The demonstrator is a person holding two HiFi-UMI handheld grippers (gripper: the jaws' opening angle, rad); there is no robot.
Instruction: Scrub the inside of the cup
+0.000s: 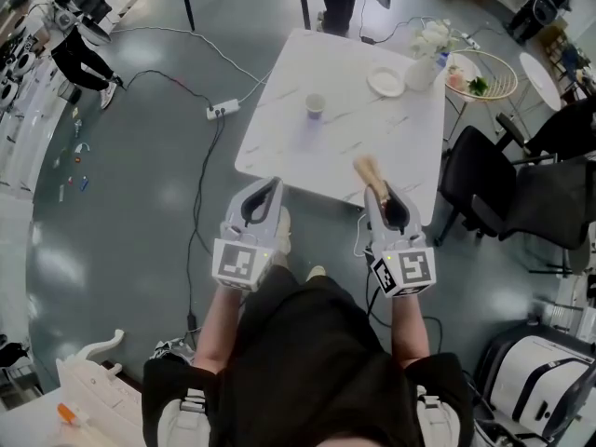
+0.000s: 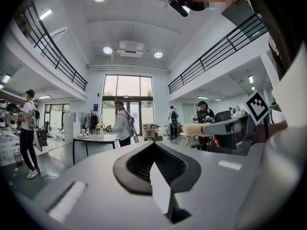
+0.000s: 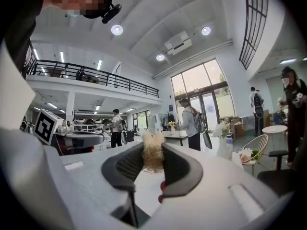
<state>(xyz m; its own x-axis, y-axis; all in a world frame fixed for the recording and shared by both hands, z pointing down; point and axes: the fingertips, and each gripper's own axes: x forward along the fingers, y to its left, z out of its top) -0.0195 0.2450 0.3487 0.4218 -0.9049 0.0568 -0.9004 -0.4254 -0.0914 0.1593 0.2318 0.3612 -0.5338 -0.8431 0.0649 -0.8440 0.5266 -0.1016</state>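
Head view: only here, cup (image 1: 316,105) on table (image 1: 279,147), well apart from both grippers.
Right gripper view: right gripper (image 3: 152,147) grasps fibrous brush (image 3: 153,159).
Left gripper view: left gripper (image 2: 153,145) clenched, empty.

White cup (image 1: 316,105), white-marbled table (image 1: 279,138), tan brush (image 1: 370,171)
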